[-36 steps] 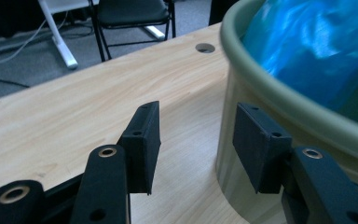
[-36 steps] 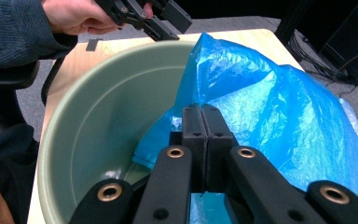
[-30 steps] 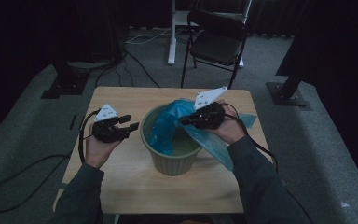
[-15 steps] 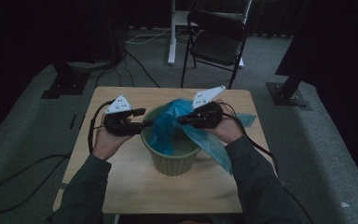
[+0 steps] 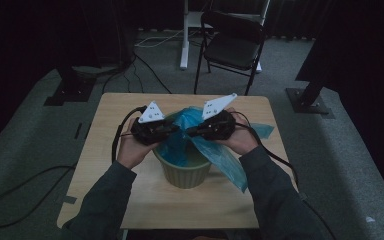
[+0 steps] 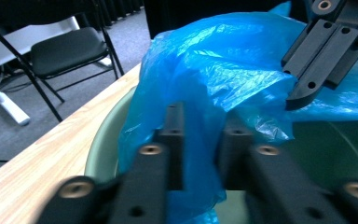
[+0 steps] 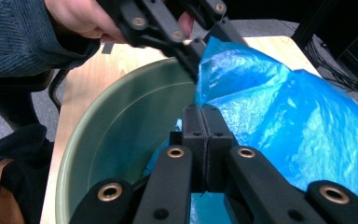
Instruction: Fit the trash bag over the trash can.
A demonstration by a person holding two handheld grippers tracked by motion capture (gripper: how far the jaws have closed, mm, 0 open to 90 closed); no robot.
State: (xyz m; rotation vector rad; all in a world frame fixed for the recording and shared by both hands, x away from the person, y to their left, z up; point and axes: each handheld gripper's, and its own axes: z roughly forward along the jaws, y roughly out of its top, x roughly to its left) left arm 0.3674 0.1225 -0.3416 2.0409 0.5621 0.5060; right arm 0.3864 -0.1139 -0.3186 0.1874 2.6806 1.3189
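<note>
Wooden surface (image 5: 105, 195) in dim room, person's sleeves at near edge. Green bucket (image 5: 186, 172) near middle of surface, blue plastic bag (image 5: 220, 155) partly inside, draped over right rim. Left hand-held gripper (image 6: 200, 140) at bucket's left rim: jaws just been closing, fold of bag between them, gap remaining; pads pressing or not, cannot tell. Right hand-held gripper (image 7: 207, 135) over bucket: jaws fully together, pinching bag film. Beyond surface: black folding chair (image 5: 232, 47), cables on grey floor (image 5: 330, 145).
</note>
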